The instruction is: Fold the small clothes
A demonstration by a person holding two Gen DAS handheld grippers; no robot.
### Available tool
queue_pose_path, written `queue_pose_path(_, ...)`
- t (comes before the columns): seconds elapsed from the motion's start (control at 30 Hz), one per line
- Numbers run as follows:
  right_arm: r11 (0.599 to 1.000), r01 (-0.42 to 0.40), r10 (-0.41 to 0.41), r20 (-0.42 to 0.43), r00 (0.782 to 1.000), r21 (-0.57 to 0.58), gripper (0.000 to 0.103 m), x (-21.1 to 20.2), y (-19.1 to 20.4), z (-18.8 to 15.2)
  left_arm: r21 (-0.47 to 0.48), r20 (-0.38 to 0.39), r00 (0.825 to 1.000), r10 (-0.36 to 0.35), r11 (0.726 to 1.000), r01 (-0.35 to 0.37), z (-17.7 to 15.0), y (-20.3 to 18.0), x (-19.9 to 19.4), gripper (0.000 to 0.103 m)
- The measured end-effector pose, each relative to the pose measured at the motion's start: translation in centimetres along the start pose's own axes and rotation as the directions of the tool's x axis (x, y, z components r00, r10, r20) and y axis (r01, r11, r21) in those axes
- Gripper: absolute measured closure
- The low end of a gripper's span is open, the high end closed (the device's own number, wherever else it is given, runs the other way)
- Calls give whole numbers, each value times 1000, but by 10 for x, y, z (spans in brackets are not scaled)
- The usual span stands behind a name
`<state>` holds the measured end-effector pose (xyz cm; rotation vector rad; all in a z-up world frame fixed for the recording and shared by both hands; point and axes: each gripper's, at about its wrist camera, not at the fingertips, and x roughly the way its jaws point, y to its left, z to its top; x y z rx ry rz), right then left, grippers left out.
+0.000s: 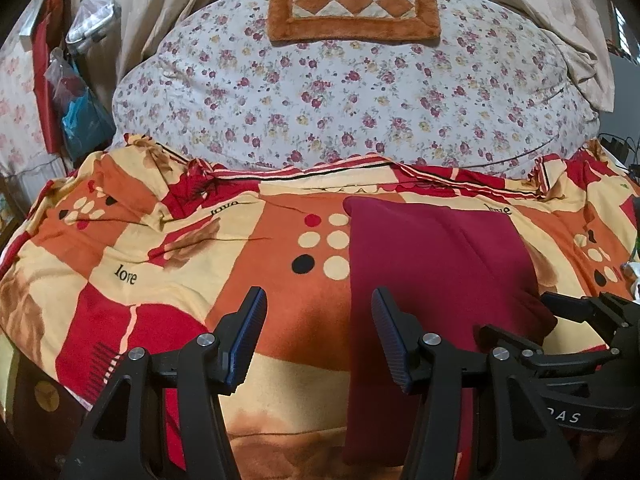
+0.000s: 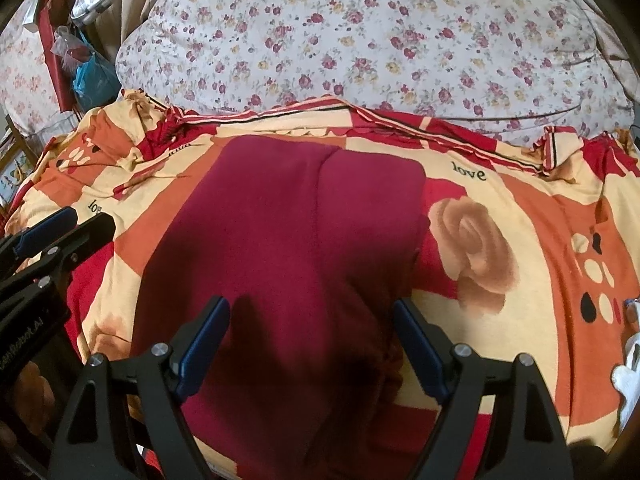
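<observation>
A dark red garment [image 1: 436,264] lies flat on the orange, red and cream bedsheet [image 1: 168,264], with a seam running down its middle. My left gripper [image 1: 318,308] hovers open over the sheet just beside the garment's left edge, with nothing between its fingers. In the right wrist view the same garment [image 2: 288,240] fills the centre. My right gripper [image 2: 310,314] is open wide above the garment's near part, its pads clear of the cloth. Each gripper shows in the other's view: the right gripper [image 1: 580,320] at the right edge, the left gripper [image 2: 60,224] at the left edge.
A floral quilt [image 1: 340,92] is bunched up behind the sheet, with an orange and cream checked mat [image 1: 354,4] on it. Plastic bags [image 1: 80,116] hang at the far left. Something white [image 2: 628,376] lies at the sheet's right edge.
</observation>
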<state>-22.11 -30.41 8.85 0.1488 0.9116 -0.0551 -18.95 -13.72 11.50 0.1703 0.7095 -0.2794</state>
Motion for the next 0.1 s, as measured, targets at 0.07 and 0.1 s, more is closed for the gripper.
queue_pose_path(0.07,1000,-2,2,2,1000,3,17,0,-1,1,-11,-13,1000,-7,1000,7,0,4,4,69)
queue_pose_path(0.1,1000,-5,5,7,1000,6,17,0,-1,1,-19,-24,1000,-13,1000,12,2,7,6,69)
